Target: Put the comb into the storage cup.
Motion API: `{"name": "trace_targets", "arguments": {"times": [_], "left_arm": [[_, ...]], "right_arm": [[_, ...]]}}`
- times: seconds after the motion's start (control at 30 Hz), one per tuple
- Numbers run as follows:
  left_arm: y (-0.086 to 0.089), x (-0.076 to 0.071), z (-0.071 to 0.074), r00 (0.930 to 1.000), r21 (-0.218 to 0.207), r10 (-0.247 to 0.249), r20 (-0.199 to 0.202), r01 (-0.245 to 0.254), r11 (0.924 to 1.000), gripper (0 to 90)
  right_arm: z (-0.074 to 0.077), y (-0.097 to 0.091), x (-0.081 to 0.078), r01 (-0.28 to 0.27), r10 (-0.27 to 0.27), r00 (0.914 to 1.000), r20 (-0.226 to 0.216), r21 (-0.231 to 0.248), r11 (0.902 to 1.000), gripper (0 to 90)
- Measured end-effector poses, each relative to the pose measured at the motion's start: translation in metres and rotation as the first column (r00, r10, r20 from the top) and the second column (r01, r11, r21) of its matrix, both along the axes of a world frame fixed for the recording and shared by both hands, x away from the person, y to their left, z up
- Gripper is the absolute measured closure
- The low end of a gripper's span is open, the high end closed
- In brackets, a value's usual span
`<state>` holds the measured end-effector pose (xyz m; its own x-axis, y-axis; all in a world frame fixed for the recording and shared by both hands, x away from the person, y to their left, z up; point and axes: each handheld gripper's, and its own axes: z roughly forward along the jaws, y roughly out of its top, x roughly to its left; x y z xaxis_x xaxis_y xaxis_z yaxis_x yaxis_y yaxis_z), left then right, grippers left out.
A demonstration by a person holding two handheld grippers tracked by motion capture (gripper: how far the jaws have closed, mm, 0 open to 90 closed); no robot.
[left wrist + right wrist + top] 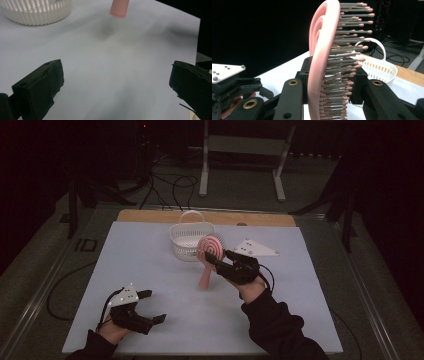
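Note:
A pink hairbrush [212,246] with a round spiral head stands nearly upright over the white sheet [150,265]. Its handle end [119,8] points down, a little above the sheet. My right gripper [214,261] is shut on the brush just under the head. In the right gripper view the brush [322,62] stands between the two jaws of that gripper [332,81], grey bristles facing right. A white slatted basket [176,240] with a hoop handle stands just behind the brush. My left gripper [153,306] rests open at the sheet's near left, with nothing between its jaws [115,85].
The basket [35,12] looks empty in the high view; its rim [382,65] lies beyond the bristles. A bare wooden strip [150,216] runs along the table's far edge. Beyond it are a metal stand [205,170] and floor cables [170,185].

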<state>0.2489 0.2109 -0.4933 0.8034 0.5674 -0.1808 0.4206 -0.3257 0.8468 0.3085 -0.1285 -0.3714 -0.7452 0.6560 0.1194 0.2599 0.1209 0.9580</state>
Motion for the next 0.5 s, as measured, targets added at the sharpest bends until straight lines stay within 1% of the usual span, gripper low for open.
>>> {"name": "trace_targets", "arguments": {"times": [0.1, 0.13, 0.17, 0.2, 0.33, 0.37, 0.5], "left_arm": [[0.005, -0.002, -0.002, 1.0000, -0.004, 0.005, 0.005, -0.004, 1.0000, 0.0], [0.007, -0.004, -0.003, 0.9999, 0.000, 0.009, 0.006, -0.009, 1.0000, 0.0], [0.007, -0.004, -0.003, 0.9999, 0.000, 0.009, 0.006, -0.009, 1.0000, 0.0], [0.008, -0.004, -0.004, 0.9999, 0.010, 0.015, 0.007, -0.015, 0.9998, 0.1], [0.009, -0.005, -0.005, 0.9996, 0.009, 0.026, 0.011, -0.026, 0.9996, 0.0], [0.009, -0.006, -0.005, 0.9994, 0.014, 0.031, 0.013, -0.031, 0.9994, 0.0], [0.010, -0.007, -0.005, 0.9989, 0.008, 0.043, 0.018, -0.043, 0.9990, 0.1]], "right_arm": [[0.002, -0.001, 0.001, 0.000, 0.000, 1.0000, 0.005, -0.003, 1.0000, 64.1], [0.004, -0.002, 0.002, -0.007, 0.007, 0.9997, 0.022, -0.012, 0.9999, 64.1], [0.004, -0.002, 0.002, -0.007, 0.007, 0.9997, 0.022, -0.012, 0.9999, 64.1], [0.005, -0.003, 0.003, -0.008, 0.009, 0.9992, 0.039, -0.024, 0.9997, 64.1], [0.008, -0.004, 0.004, -0.014, 0.016, 0.9985, 0.053, -0.038, 0.9992, 64.0], [0.009, -0.004, 0.005, -0.011, 0.014, 0.9976, 0.068, -0.049, 0.9988, 64.1], [0.012, -0.004, 0.007, -0.003, 0.010, 0.9951, 0.098, -0.072, 0.9974, 64.0]]}}
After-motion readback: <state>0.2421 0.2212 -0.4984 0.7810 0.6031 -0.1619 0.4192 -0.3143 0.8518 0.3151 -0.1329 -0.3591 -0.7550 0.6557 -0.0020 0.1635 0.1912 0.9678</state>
